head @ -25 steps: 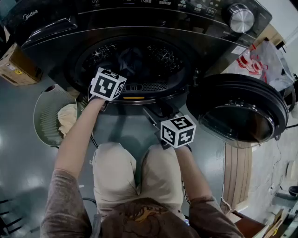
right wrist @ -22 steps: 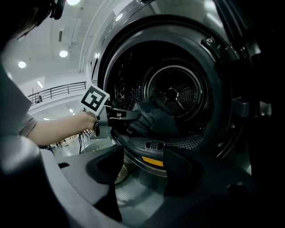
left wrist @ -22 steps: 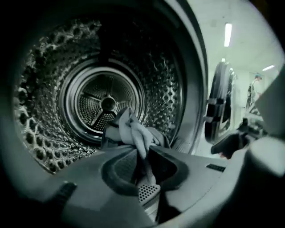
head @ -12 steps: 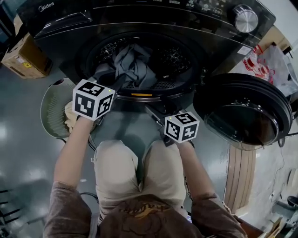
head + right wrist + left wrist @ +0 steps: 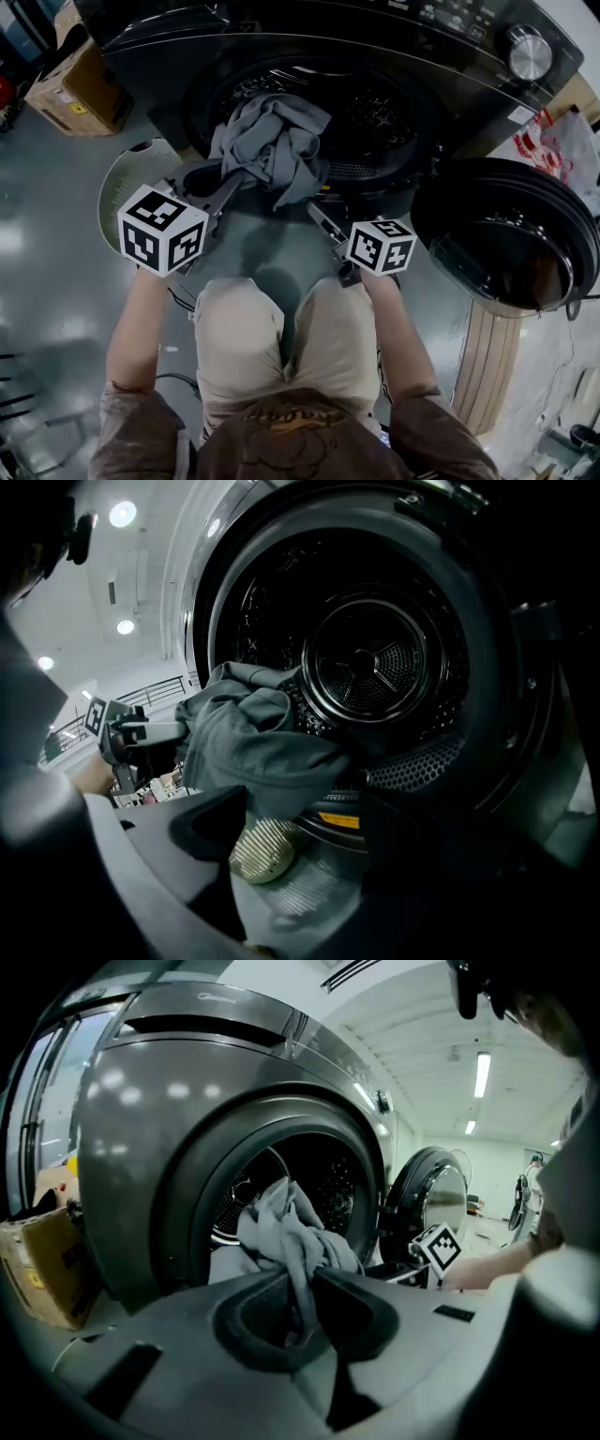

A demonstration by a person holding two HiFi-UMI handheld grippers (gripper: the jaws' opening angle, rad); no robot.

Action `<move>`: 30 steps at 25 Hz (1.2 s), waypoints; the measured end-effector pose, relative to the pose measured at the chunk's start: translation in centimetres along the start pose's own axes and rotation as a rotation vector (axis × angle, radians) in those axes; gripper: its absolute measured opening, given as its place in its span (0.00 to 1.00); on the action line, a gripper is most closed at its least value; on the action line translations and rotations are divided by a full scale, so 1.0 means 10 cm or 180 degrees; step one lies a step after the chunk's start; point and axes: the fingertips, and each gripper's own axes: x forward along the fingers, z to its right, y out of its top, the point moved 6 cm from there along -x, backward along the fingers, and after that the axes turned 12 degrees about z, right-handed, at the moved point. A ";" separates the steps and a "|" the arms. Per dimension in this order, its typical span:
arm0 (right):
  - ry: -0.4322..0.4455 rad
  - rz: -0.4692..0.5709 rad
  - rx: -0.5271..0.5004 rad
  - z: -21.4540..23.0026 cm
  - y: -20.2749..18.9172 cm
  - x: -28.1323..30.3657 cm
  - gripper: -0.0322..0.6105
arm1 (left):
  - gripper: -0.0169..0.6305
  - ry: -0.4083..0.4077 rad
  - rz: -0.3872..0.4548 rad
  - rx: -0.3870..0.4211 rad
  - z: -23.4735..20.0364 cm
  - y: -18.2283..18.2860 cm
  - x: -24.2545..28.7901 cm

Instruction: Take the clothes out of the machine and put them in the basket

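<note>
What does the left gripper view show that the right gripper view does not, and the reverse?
Only the left gripper view: the left gripper shut on the grey garment, a cardboard box and the open door.
Only the right gripper view: the right gripper, whose jaws have just been opening and pinch nothing, the pale ribbed basket seen beyond them, and the drum's back wall.
Both: the garment hanging out of the washer.

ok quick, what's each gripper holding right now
Left gripper: shut on the grey garment.
Right gripper: open, its tongs have just been opening, nothing held between them.
</note>
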 end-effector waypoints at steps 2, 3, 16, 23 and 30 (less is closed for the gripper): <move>0.0021 0.0003 0.0001 0.01 0.02 0.04 0.64 | 0.12 0.0047 -0.0019 0.0015 -0.01 -0.04 -0.11; 0.0042 0.0007 0.0014 0.00 0.02 0.07 0.65 | 0.12 0.0072 -0.0026 0.0025 -0.02 -0.05 -0.17; 0.0098 0.0152 0.0560 0.06 0.13 0.20 0.72 | 0.12 0.0278 -0.0079 -0.0079 -0.09 -0.22 -0.66; 0.0036 0.0220 0.0848 0.11 0.15 0.18 0.72 | 0.12 0.0309 -0.0034 -0.0110 -0.06 -0.25 -0.82; 0.0147 0.0229 0.1079 0.05 0.12 0.34 0.74 | 0.12 0.0381 0.0107 -0.0271 -0.07 -0.21 -1.15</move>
